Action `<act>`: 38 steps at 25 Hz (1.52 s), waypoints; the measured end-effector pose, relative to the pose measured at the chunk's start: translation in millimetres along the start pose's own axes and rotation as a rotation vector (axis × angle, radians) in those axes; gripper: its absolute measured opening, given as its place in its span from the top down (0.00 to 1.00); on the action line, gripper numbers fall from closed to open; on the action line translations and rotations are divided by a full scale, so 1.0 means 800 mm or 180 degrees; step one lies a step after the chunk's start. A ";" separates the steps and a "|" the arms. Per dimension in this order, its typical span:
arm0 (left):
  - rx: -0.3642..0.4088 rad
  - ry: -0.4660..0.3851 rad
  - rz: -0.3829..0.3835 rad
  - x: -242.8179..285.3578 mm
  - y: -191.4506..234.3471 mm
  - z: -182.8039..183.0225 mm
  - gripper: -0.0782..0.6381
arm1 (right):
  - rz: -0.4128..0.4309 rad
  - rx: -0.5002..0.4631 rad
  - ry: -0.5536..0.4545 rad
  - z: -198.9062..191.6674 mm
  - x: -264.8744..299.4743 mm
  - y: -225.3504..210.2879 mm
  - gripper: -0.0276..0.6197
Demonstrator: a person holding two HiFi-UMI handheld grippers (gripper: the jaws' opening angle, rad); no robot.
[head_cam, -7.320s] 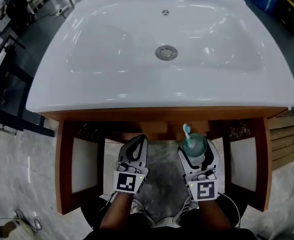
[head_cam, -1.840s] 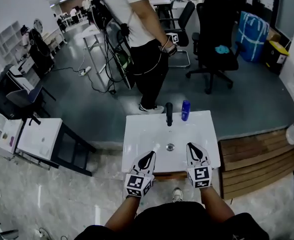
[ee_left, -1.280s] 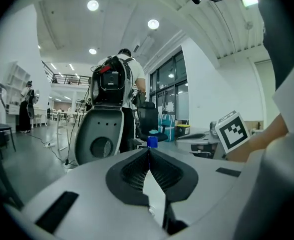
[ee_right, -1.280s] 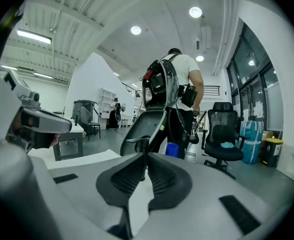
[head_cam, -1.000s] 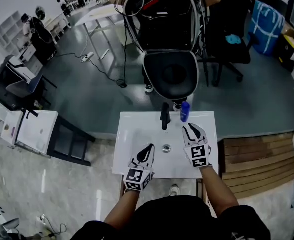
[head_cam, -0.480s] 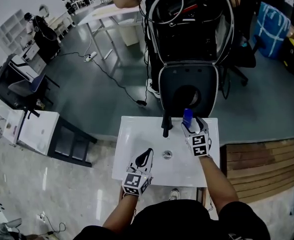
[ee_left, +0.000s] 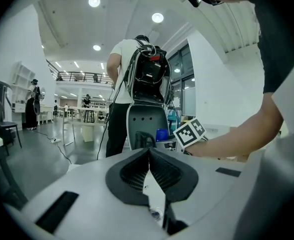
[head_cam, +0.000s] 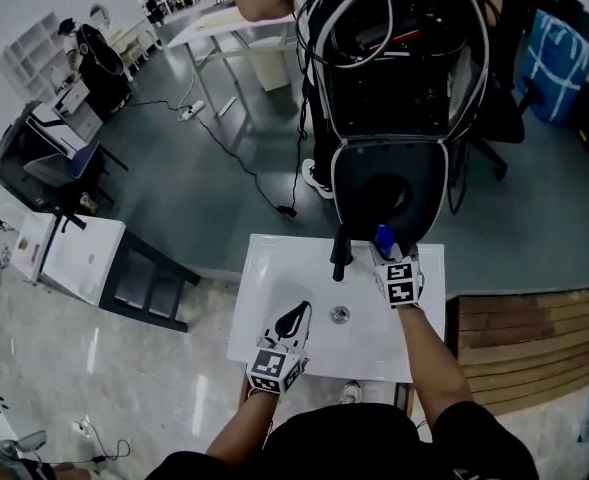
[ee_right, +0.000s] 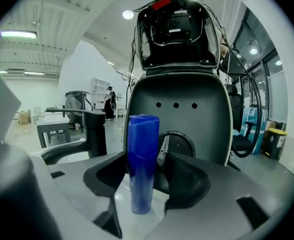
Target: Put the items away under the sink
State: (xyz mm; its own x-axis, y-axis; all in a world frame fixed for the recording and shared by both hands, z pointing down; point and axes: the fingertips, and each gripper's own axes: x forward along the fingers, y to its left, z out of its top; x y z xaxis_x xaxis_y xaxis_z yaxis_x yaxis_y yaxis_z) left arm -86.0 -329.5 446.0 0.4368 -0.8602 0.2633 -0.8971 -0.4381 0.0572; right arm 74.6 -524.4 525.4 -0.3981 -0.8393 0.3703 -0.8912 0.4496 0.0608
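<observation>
The left gripper (head_cam: pixel 296 315) hangs over the near left part of the white sink (head_cam: pixel 269 268), its fingers (ee_left: pixel 137 171) pressed together with nothing between them (it has no part in this step). Further right, at the far edge of the basin, stands the black faucet (head_cam: pixel 340 253). Just right of it, the blue bottle (ee_right: pixel 143 159) stands upright on the sink's far rim. This is the item to be put away.

The right gripper (head_cam: pixel 387 252) reaches out to that bottle. Its fingers stand apart, one on each side of the bottle's lower half, and they have just been closing in on it. The bottle's base rests on the rim, and no firm squeeze shows yet.

The step in hand looks like the pick-up of the bottle. The next move probably calls for the fingers to finish closing low on the bottle without tipping it. A straight lift clear of the faucet would follow. Then comes the carry down to the cupboard under the sink, which is out of sight here.
</observation>
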 end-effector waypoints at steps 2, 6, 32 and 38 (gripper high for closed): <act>0.0020 -0.0025 -0.0008 0.002 0.001 0.004 0.86 | 0.0022 -0.0017 0.0002 -0.001 0.002 0.005 0.67; 0.0025 -0.0047 -0.0001 -0.001 0.008 0.010 0.86 | 0.0011 -0.0040 -0.0006 0.006 0.003 0.015 0.70; 0.0047 -0.0069 -0.0235 -0.124 -0.020 -0.006 0.86 | -0.0263 -0.0098 -0.0386 0.065 -0.208 0.102 0.71; 0.0125 -0.0113 -0.0396 -0.201 -0.017 -0.016 0.86 | -0.0452 -0.0081 -0.0430 0.063 -0.290 0.162 0.71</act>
State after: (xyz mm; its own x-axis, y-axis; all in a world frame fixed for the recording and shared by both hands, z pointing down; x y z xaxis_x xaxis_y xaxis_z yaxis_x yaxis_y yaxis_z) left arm -145.1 -181.6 415.4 0.5473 -0.8069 0.2221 -0.8328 -0.5513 0.0492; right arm 40.3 -286.7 400.4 -0.2958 -0.9275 0.2287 -0.9354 0.3298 0.1276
